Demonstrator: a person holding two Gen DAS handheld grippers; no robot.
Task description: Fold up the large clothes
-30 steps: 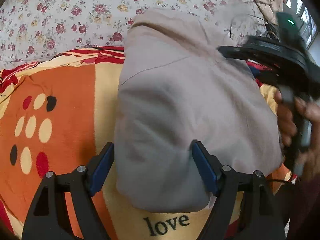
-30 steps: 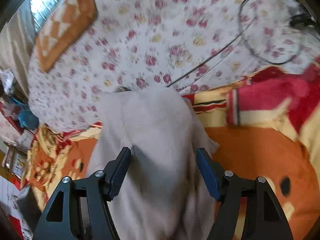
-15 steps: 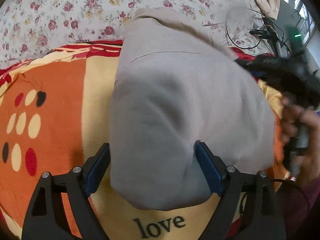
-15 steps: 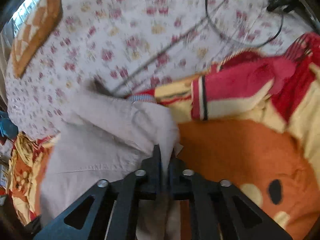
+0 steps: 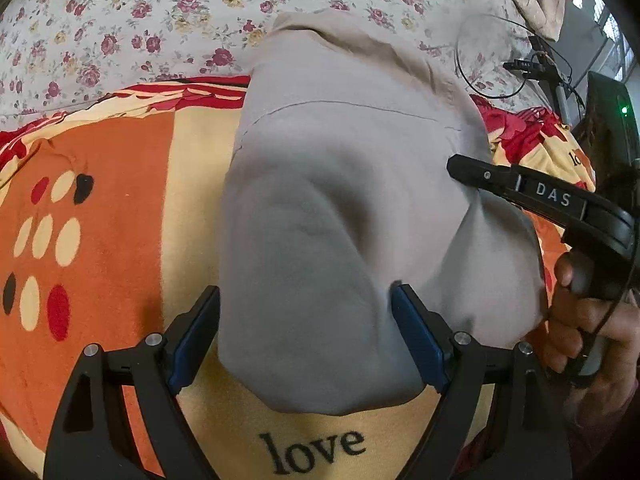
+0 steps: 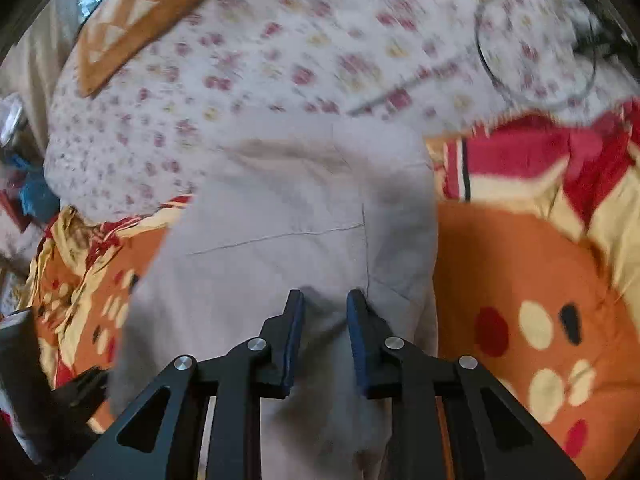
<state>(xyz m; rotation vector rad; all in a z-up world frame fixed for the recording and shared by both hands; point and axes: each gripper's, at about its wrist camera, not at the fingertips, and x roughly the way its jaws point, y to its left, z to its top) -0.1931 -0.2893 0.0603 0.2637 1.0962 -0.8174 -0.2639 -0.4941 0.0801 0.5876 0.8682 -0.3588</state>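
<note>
So there's just one piece of clothing here, a grey-beige garment point(image 5: 340, 200) lying folded up on the orange and yellow blanket point(image 5: 112, 208) that covers the bed, with its far end reaching onto the flowered sheet point(image 5: 140, 20). Two grippers in play. The left gripper point(image 5: 306, 336) has its fingers spread wide, one on each side of the garment's near end, touching its edges but not squeezing. The right gripper point(image 6: 324, 336) has just been closing, and its fingers now sit narrow with a small gap, a ridge of the grey cloth between them; can't tell if they really pinch it. One hand point(image 5: 580, 320) shows, holding the right gripper's handle. One black cable loop point(image 5: 492, 56) lies on the sheet.
</note>
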